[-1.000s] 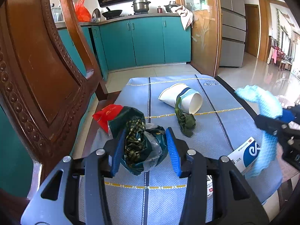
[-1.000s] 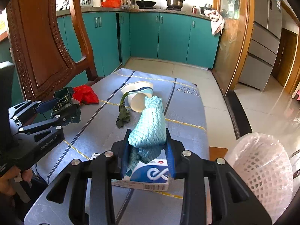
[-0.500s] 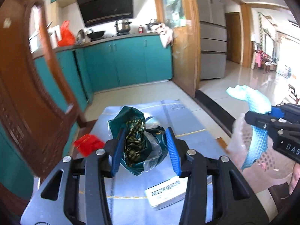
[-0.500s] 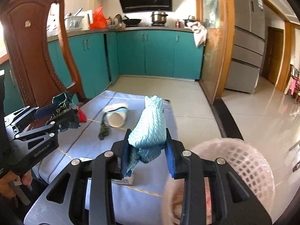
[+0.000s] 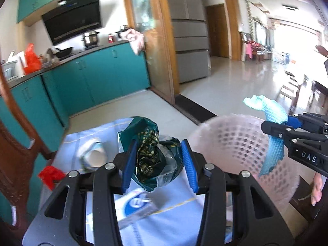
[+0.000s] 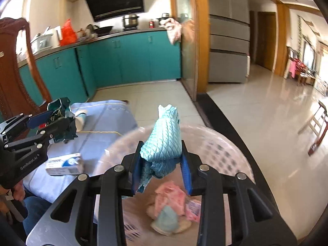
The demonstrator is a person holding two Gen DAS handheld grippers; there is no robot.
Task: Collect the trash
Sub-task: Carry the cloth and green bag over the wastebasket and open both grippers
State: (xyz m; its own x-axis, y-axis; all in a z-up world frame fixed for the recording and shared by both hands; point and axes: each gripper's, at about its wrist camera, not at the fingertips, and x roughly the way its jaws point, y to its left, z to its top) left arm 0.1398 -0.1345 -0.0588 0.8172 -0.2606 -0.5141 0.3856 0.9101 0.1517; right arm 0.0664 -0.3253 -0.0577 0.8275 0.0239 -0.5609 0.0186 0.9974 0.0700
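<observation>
The right gripper (image 6: 162, 170) is clamping a turquoise foam net (image 6: 164, 141), holding it right over the mouth of the pink mesh basket (image 6: 229, 143), where pink and pale scraps (image 6: 172, 203) are lying inside. The left gripper (image 5: 158, 164) is squeezing a crumpled dark green wrapper (image 5: 151, 149) above the blue tablecloth (image 5: 164, 221). Beneath it a white-and-blue box (image 5: 137, 207) is lying flat. Farther off a paper cup (image 5: 93, 155) is resting on its side, with a red scrap (image 5: 50, 176) near the table edge by the wooden chair (image 5: 12, 164).
</observation>
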